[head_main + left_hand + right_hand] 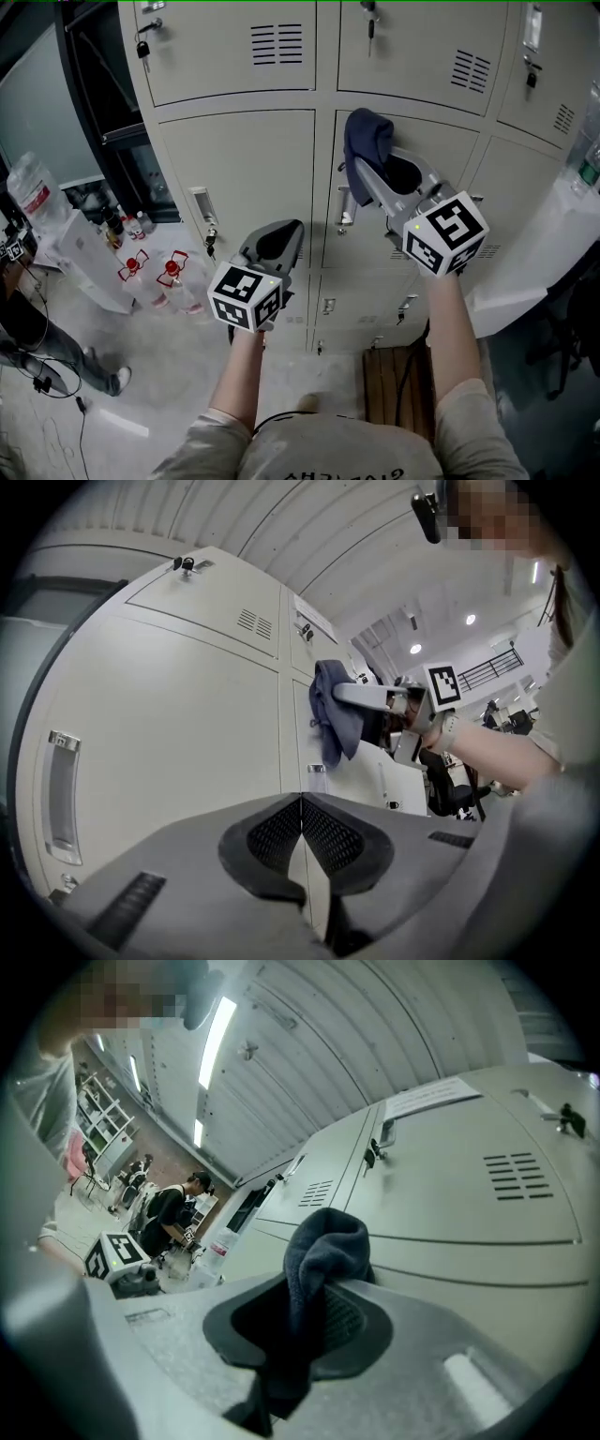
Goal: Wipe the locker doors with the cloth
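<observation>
My right gripper point(364, 172) pinches the cloth point(367, 139). It is bunched, drapes downward at the right door's point(450, 155) upper-left corner, and has bare door to its right. My left gripper point(289, 236) is pressed together and empty, facing the left door point(234, 173).

This looks like the locker corner of a large open-plan workplace, part office and part lab. A bank of beige metal lockers point(234, 178) fills the wall, each door with louvred vents point(277, 43), a recessed handle point(203, 206) and a lock, some with keys point(142, 49) hanging in them. Plastic bottles point(174, 281) with red caps stand on the pale floor point(141, 375) beside the lockers, and a slatted wooden bench point(389, 380) sits at their foot. Beyond are a black office chair point(450, 794), a railing point(487, 667) and round ceiling lights point(414, 649). Overhead runs a ribbed ceiling point(309, 1044) with a long strip light point(217, 1030); a person point(169, 1213) stands in the room beyond the lockers, near open shelving point(98, 1110).
</observation>
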`<move>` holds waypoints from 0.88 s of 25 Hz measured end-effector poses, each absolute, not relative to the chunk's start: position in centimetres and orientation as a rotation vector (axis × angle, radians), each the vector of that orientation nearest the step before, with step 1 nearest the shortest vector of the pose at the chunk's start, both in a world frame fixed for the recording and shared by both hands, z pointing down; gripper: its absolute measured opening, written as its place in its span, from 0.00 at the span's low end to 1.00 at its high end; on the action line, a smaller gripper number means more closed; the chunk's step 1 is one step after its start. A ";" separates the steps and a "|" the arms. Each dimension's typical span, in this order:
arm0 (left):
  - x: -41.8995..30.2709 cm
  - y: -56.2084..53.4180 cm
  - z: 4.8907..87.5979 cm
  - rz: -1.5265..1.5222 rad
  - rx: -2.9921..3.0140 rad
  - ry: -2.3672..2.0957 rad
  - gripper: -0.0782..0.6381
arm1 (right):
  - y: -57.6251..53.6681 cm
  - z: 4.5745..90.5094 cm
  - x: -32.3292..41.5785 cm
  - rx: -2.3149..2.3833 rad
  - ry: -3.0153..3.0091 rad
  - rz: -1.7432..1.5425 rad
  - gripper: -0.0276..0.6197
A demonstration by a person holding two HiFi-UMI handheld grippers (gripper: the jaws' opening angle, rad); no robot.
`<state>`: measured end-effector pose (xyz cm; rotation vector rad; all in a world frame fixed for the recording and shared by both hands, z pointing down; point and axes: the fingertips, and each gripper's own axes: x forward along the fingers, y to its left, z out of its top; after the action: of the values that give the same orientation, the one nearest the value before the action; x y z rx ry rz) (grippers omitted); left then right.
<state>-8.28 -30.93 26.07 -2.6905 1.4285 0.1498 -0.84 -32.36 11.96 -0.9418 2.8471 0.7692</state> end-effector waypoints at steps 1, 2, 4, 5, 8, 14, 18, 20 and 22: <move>-8.3 -31.2 26.1 0.150 -2.693 1.427 0.11 | -32.7 11.1 -1.1 -0.949 2.848 0.787 0.13; -8.4 -31.4 26.2 0.150 -2.697 1.424 0.11 | -33.0 10.3 -1.3 -0.963 2.848 0.818 0.13; -8.3 -31.8 26.3 0.154 -2.706 1.417 0.11 | -33.6 9.1 -1.8 -1.021 2.844 0.914 0.13; -8.3 -32.0 26.3 0.159 -2.710 1.413 0.11 | -34.0 8.7 -2.0 -1.061 2.838 0.966 0.13; -8.2 -32.4 26.5 0.162 -2.721 1.405 0.11 | -35.0 8.7 -2.6 -1.161 2.823 1.043 0.14; -8.5 -32.9 27.3 0.160 -2.735 1.416 0.11 | -35.8 11.6 -3.3 -1.221 2.839 0.989 0.13; -9.1 -33.1 28.0 0.173 -2.737 1.445 0.11 | -36.0 14.6 -3.1 -1.216 2.866 0.933 0.13; -9.2 -33.1 28.4 0.177 -2.744 1.455 0.11 | -36.1 16.2 -2.8 -1.222 2.881 0.900 0.13; -9.2 -33.1 28.8 0.173 -2.753 1.460 0.11 | -36.2 17.8 -2.6 -1.232 2.897 0.868 0.13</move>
<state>-9.20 -33.10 28.82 -2.7533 1.4597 0.1728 -2.63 -36.20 17.79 -1.2320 2.8970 0.8676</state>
